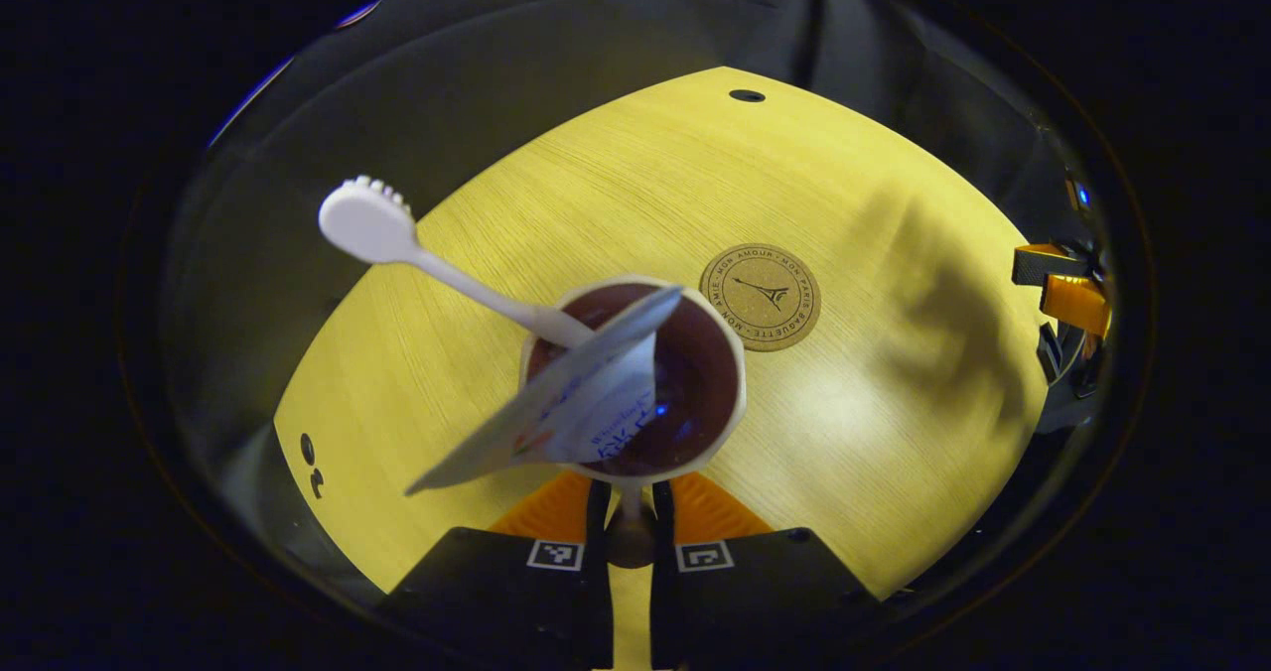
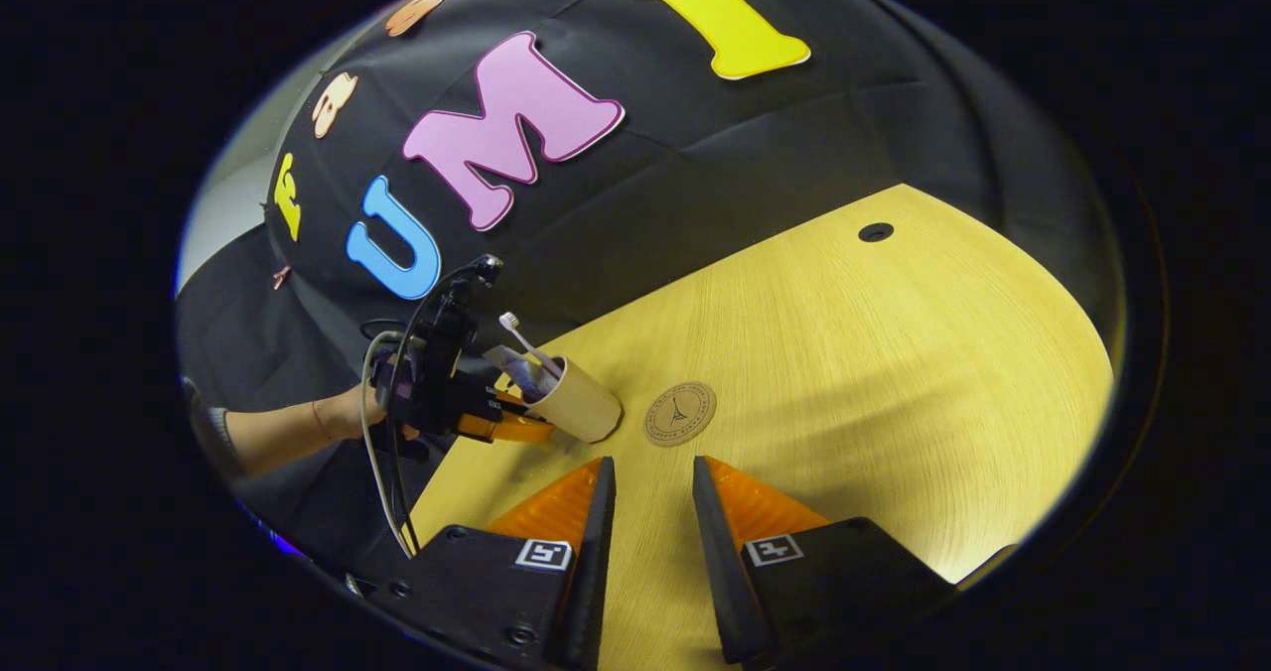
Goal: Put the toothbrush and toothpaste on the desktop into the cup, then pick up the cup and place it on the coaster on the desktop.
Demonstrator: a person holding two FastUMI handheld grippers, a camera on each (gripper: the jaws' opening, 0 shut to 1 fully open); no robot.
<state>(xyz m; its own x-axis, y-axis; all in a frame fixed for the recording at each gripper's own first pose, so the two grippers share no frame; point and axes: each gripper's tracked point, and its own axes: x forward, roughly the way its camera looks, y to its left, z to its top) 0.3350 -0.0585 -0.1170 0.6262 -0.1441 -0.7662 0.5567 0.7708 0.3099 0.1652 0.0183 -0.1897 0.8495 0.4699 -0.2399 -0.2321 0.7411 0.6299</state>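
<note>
left gripper (image 1: 632,497) at bottom centre, jaws nipped on near rim of cup (image 1: 635,378) | toothbrush (image 1: 372,224), toothpaste (image 1: 566,403) stand in cup | coaster (image 1: 761,297) just upper right, bare desktop (image 1: 894,433) around | right gripper (image 2: 650,492) parted, empty, over open desktop

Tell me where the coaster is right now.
The coaster lies flat on the desktop, bare, just right of the cup in the left gripper view. In the right gripper view it sits ahead of the right gripper, beside the cup.
</note>
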